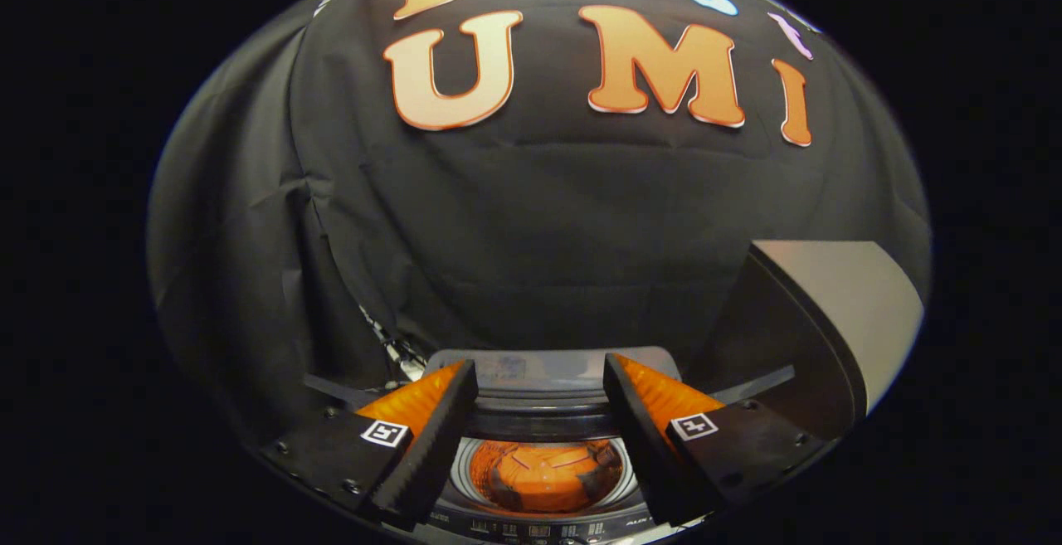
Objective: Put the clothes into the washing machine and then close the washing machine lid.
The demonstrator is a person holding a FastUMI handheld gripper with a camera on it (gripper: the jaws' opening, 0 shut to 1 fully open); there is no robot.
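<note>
Clothes point(543, 474), orange, are lying inside the drum of the washing machine point(539, 412), seen between the fingers. Gripper point(539, 445) is hovering above the opening with its fingers spread apart, gripping nothing. Washing machine lid point(838, 313) is standing raised at the right.

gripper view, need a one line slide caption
Open gripper poised above the top-loading washing machine, orange clothes already in the drum, lid raised at the right.
</note>
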